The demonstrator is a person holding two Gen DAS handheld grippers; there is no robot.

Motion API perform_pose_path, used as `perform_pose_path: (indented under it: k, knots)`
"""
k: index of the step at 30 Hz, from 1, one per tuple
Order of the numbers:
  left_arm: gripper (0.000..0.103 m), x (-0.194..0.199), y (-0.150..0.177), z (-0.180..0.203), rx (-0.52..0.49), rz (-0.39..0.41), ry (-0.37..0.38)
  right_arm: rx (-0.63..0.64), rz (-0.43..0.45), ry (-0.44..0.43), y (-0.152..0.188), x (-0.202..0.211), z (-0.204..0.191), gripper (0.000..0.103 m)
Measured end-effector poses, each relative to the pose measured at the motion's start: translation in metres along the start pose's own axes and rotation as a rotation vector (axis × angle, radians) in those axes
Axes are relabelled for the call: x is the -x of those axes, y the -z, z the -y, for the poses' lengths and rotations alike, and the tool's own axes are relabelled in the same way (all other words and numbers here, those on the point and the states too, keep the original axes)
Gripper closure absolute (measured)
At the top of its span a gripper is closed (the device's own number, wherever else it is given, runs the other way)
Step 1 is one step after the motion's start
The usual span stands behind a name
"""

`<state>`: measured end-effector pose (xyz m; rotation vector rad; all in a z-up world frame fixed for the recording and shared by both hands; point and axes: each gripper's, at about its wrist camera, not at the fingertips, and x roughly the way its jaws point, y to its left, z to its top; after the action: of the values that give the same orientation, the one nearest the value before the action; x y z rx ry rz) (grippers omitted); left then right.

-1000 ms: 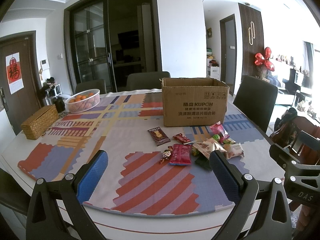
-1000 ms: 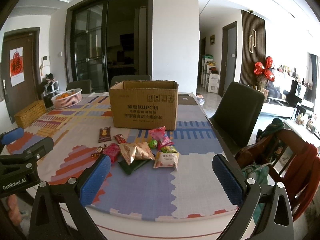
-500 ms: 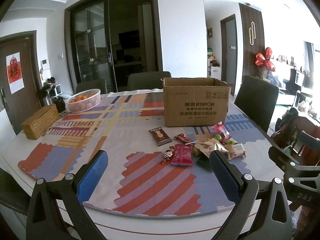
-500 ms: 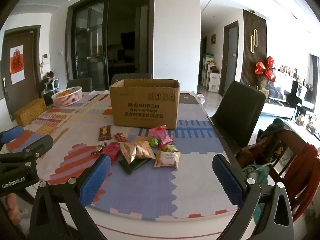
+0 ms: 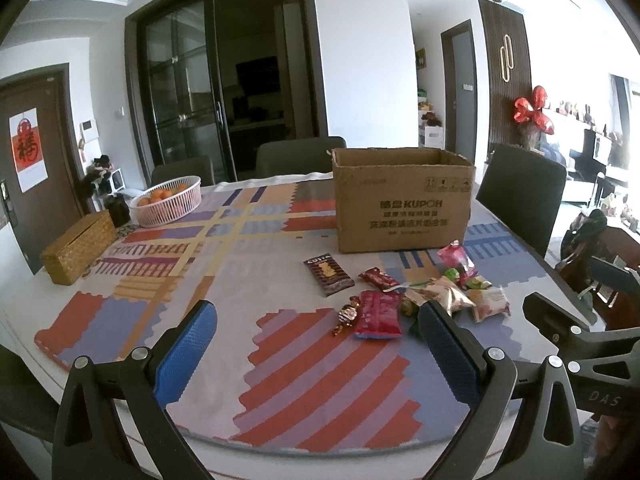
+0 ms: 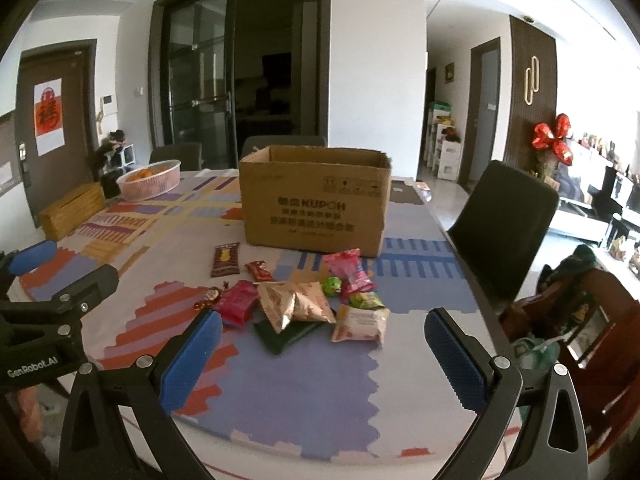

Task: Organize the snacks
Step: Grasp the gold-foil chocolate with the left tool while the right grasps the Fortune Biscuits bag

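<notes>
Table point(image 5: 248, 264): snacks point(image 6: 296, 304) before box point(image 6: 316, 204); only right view shows green packet point(image 6: 280, 336); both grippers' fingers apart.

Orange basket point(image 5: 168, 202) beside wicker box point(image 5: 78, 246); dark chairs point(image 6: 500, 232).

White walls, dark glass doors point(image 5: 192, 100), dark chairs point(image 6: 504, 224) — daylight floods in from the right.

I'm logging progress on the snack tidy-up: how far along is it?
Nothing looks done: the snack packets all lie loose on the table in front of the open cardboard box, whose inside is hidden. Nothing is in hand: left gripper and right gripper are open and empty. All the sorting remains.
</notes>
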<state>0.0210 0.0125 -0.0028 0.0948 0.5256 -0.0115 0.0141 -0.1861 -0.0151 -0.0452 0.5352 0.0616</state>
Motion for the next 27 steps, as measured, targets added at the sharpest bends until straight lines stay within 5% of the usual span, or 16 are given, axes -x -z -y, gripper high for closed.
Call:
perform_pose_path:
  k: [12,27]
  knots:
    - [0.024,-0.063,-0.005,0.000,-0.040,-0.071,0.013,0.020,-0.080,-0.054,-0.013,-0.063,-0.011,0.001]
    - [0.054,-0.138,0.014,0.003,-0.039,-0.255,0.107,0.026,-0.233,-0.112,-0.004,-0.139,-0.017,0.015]
